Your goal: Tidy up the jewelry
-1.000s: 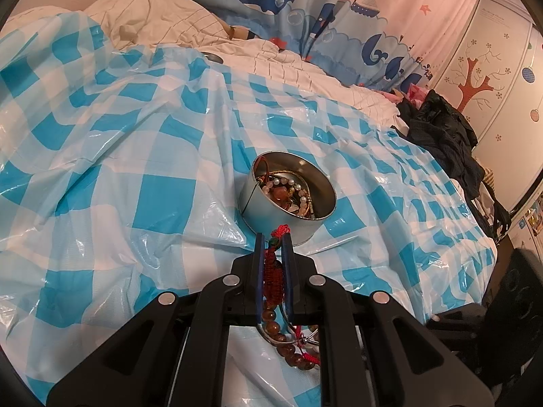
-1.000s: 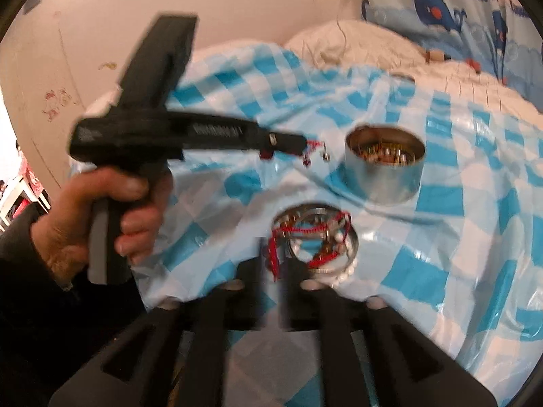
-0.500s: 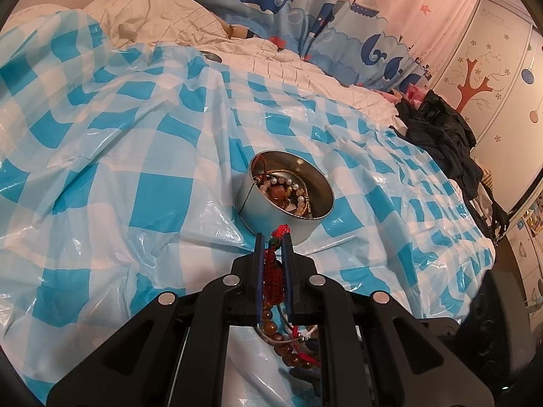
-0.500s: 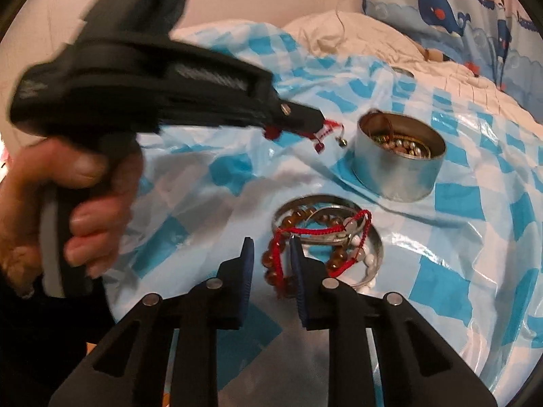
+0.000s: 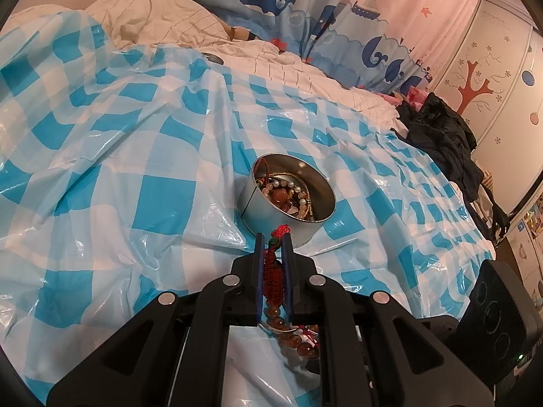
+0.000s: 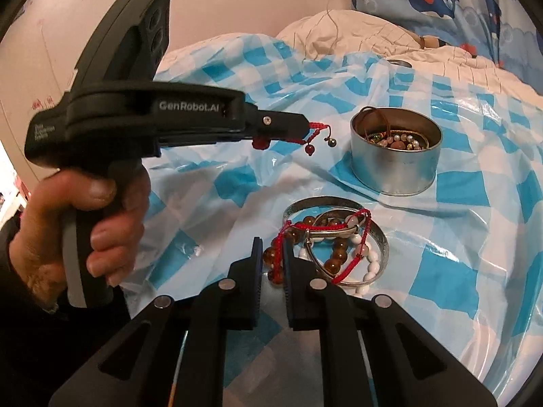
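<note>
closing on the red cord of the bracelet pile, our right gripper has just been drawing its jaws together; a second ago they stood wide and blurred short of the pile, and now the cord and a brown bead sit pinched between them. our left gripper has not changed: it stays clamped on a red knotted bracelet, with amber beads hanging below.

the open tin stands just beyond the left gripper's tips on the blue-checked plastic sheet, already holding pearls and beads. behind lie a rumpled white quilt, a whale-print curtain and dark clothes at far right.

from the right wrist view we see what the left view hides: a hand gripping the left tool's handle at near left, the red bracelet's tail ends dangling in the air left of the tin, and the pile itself, a silver bangle ringing brown and white beads, lying nearer than the tin. the left tool crosses part of the sheet in that view.
</note>
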Demonstrator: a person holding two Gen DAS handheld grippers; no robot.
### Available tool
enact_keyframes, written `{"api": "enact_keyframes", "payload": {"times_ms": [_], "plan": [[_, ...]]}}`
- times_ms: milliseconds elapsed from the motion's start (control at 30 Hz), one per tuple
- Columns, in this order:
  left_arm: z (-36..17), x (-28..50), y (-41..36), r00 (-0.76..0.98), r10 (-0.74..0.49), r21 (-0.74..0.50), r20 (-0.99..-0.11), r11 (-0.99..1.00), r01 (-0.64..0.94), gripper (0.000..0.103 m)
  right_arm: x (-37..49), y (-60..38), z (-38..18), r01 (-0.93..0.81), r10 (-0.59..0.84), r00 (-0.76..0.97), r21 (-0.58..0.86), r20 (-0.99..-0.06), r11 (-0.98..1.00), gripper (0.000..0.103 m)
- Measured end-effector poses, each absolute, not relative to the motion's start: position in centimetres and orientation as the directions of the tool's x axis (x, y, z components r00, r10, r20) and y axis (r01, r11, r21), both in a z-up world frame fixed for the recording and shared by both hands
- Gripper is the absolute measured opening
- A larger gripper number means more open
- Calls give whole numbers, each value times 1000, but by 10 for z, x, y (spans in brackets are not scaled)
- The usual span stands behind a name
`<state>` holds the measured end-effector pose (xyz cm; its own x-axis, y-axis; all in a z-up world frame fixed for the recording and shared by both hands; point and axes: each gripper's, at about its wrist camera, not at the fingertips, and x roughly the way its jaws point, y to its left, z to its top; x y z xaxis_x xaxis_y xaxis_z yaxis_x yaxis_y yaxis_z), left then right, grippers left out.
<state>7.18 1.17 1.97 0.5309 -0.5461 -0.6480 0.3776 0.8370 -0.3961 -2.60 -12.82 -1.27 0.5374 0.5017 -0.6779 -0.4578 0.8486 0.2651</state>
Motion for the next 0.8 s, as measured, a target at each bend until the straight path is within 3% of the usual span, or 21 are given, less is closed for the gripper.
{"api": "enact_keyframes", "payload": {"times_ms": [233, 267, 300, 333, 467, 633, 667, 800], "plan": [[20, 72, 12, 531, -546, -396, -648, 837, 378, 8, -20, -126, -26, -446, 509, 488, 298, -710, 844, 13], [20, 72, 12, 531, -547, -396, -648, 837, 378, 9, -19, -127, -26, -442, 514, 484, 309, -708, 842, 15], [20, 72, 12, 530, -546, -396, -648, 837, 378, 9, -19, -129, -27, -435, 521, 481, 324, -705, 840, 27], [20, 72, 12, 530, -546, -396, -649, 837, 378, 9, -18, -131, -27, -429, 531, 481, 342, -697, 836, 31], [20, 72, 12, 530, -546, -396, -649, 837, 378, 9, -17, -133, -25, -422, 537, 494, 352, -683, 835, 32], [20, 72, 12, 529, -546, -395, -650, 837, 378, 9, -13, -135, -28, -402, 538, 492, 370, -684, 838, 20], [20, 73, 12, 530, -546, -396, -649, 837, 378, 9, -12, -135, -29, -397, 534, 493, 369, -687, 840, 12], [20, 72, 12, 530, -547, -396, -648, 837, 378, 8, -12, -139, -27, -390, 543, 505, 384, -671, 837, 5]]}}
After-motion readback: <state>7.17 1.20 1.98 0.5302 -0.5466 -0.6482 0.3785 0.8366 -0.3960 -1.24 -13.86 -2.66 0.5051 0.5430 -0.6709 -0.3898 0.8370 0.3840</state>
